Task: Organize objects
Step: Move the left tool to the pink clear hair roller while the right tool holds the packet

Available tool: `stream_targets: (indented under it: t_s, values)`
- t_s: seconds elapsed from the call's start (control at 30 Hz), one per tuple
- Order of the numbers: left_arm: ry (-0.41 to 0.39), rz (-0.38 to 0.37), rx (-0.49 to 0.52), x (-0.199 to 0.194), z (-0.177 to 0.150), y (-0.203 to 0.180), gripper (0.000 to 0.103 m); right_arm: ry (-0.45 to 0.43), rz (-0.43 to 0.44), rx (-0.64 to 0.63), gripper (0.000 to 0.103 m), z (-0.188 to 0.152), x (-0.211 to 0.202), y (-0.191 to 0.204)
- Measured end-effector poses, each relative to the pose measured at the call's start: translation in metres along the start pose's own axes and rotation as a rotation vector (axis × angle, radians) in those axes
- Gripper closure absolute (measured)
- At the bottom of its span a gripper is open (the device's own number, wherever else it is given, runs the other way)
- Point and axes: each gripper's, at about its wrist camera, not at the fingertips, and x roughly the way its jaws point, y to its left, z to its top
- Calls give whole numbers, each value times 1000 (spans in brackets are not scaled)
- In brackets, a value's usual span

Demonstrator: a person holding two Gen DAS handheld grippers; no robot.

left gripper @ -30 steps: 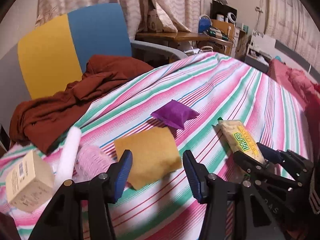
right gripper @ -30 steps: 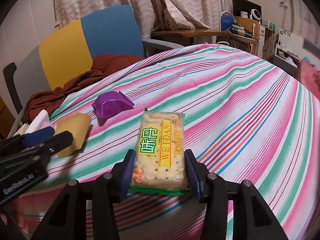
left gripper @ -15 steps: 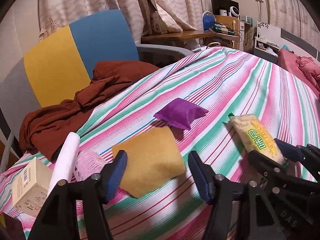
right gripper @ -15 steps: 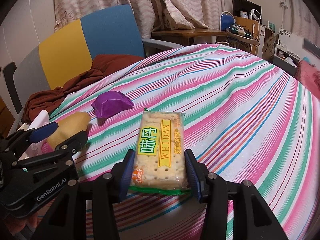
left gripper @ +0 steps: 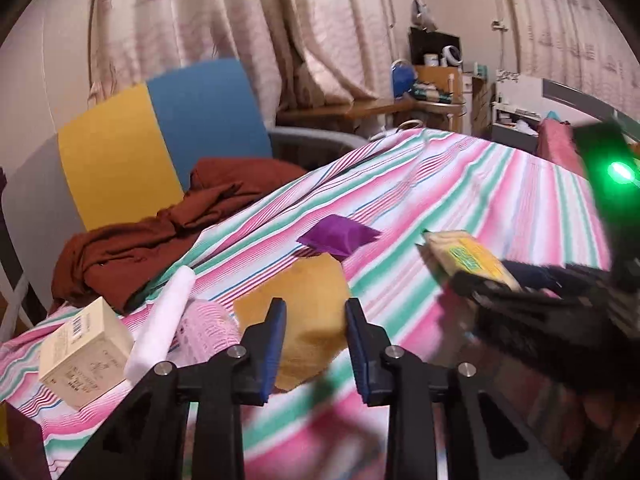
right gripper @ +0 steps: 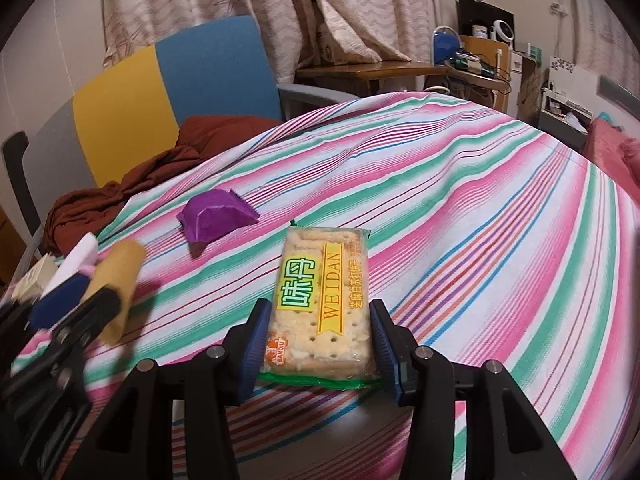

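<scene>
My right gripper (right gripper: 318, 338) is shut on a pack of WEIDAN crackers (right gripper: 322, 300), held over the striped cloth; the pack also shows in the left wrist view (left gripper: 468, 258). My left gripper (left gripper: 314, 346) has its jaws narrowed around the near end of a yellow sponge (left gripper: 304, 312), which looks lifted off the cloth in the right wrist view (right gripper: 120, 276). A purple pouch (left gripper: 340, 236) lies beyond the sponge, also seen in the right wrist view (right gripper: 216, 218).
A white roll (left gripper: 164, 332), a pink mesh item (left gripper: 204, 328) and a small cardboard box (left gripper: 84, 356) lie at the left edge of the striped cloth (right gripper: 480, 208). A brown garment (left gripper: 160, 232) lies on a blue-yellow chair (left gripper: 160, 136) behind.
My left gripper's jaws have closed in from wide open onto the yellow sponge, and it has lifted. The right gripper still holds the crackers in the same place.
</scene>
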Motion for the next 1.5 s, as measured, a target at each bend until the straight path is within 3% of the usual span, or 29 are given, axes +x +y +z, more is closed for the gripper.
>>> stream_targets:
  t_s: [0.33,0.53,0.7,0.77,0.83,0.9,1.03,1.1,1.17,1.23,1.3,1.33,1.37,1.4,1.43,1.5]
  values:
    - [-55,-74,37,-53,-25,-13,77,-68,-3,-55,54,-9,-26,15]
    - [27,-83,57,-59,-35,-16,71,-51,-7,-62,54,-15,-30,18]
    - [61,-24,69,-59,-40,-18,54,-38,-2,-57,54,-18,-29,18]
    - [59,-30,48,-61,-41,-14,52,-36,-3,-53,54,-18,-29,17]
    - [55,-54,17,-61,-40,-8,42,-32,-1,-48,53,-19,-28,16]
    - [65,-71,-18,-60,-41,-1,24,-28,2,-42,53,-19,-28,15]
    - [115,-110,-117,-49,-45,18,20,-19,10,-16,53,-19,-25,10]
    - [146,-121,-117,-42,-45,18,8,-10,12,-10,53,-19,-23,9]
    - [164,-113,-74,-35,-43,11,8,1,14,-14,53,-19,-21,10]
    - [167,-85,-19,-31,-41,1,11,-2,16,-18,53,-19,-21,11]
    - [162,-65,11,-30,-41,-5,27,-5,19,-20,53,-20,-22,11]
    - [163,-67,25,-30,-41,-7,29,-5,20,-20,53,-20,-22,11]
    - [167,-91,36,-30,-41,-9,44,-4,21,-19,53,-20,-21,11]
    - [180,-131,42,-28,-41,-10,89,-3,20,-18,53,-20,-21,11]
    - [219,-167,47,-22,-42,-11,100,0,20,-18,53,-20,-20,11]
    - [229,-175,42,-21,-45,-10,102,-6,21,-18,53,-20,-22,11]
